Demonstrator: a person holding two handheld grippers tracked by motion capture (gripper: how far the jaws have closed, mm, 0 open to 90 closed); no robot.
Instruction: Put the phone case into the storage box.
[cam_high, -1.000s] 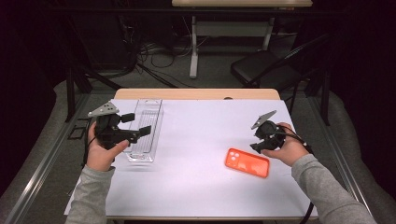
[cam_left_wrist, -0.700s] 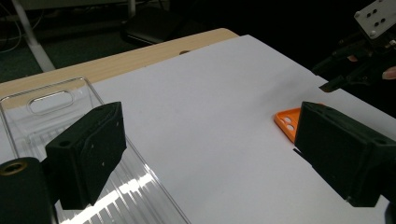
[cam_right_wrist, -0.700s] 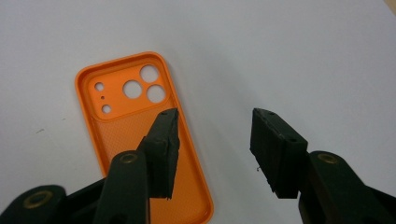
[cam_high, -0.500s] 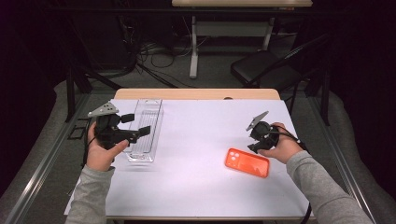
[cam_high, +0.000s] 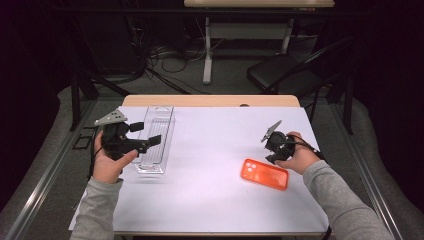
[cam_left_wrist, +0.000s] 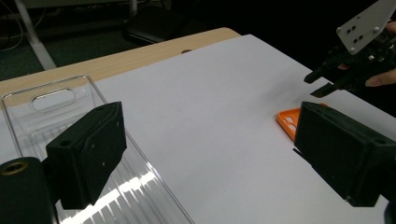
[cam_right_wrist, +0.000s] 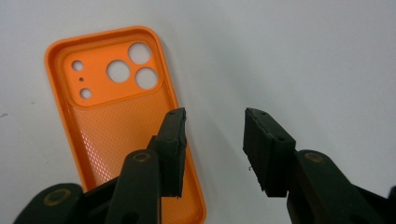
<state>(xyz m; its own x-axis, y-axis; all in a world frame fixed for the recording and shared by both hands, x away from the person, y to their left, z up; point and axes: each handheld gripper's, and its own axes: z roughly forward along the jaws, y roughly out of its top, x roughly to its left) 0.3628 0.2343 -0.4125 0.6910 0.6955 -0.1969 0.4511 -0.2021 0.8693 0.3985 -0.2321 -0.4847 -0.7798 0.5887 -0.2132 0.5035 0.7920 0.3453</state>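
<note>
No readable text, labels, brand marks, numbers or signs anywhere: orange phone case is plain inside, clear tray has no markings, white table cover is blank, and the grey plate on the right gripper carries only screw holes, no lettering
</note>
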